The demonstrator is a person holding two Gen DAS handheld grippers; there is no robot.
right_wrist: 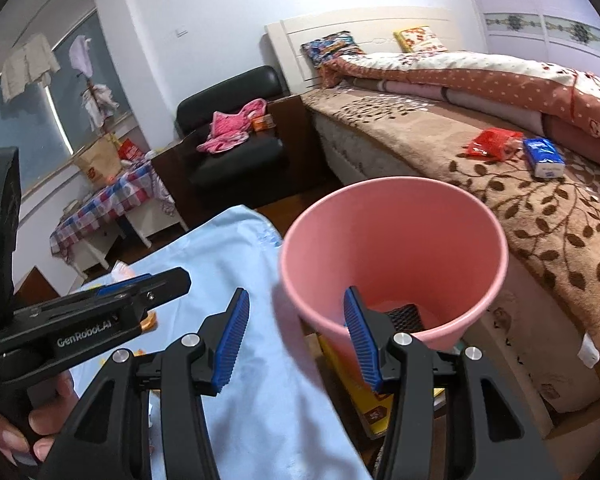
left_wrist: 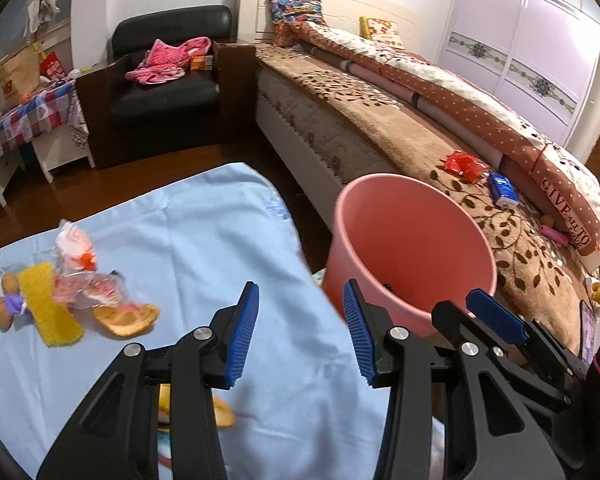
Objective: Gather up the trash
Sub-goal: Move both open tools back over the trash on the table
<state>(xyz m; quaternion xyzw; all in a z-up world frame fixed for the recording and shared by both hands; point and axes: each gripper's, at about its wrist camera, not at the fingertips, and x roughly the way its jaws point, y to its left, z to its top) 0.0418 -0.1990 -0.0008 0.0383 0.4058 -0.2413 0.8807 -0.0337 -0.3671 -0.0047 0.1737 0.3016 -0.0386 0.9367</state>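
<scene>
Both grippers gape empty over the blue-clothed bench: the left gripper above the cloth, the right gripper at the pink bin's near rim. Bare cloth lies between them. Only the left wrist view shows the trash: crumpled wrappers, a yellow sponge, far left.

Black gripper frames, ribbed blue fingers, silver screws, white GenRobot.AI lettering
</scene>
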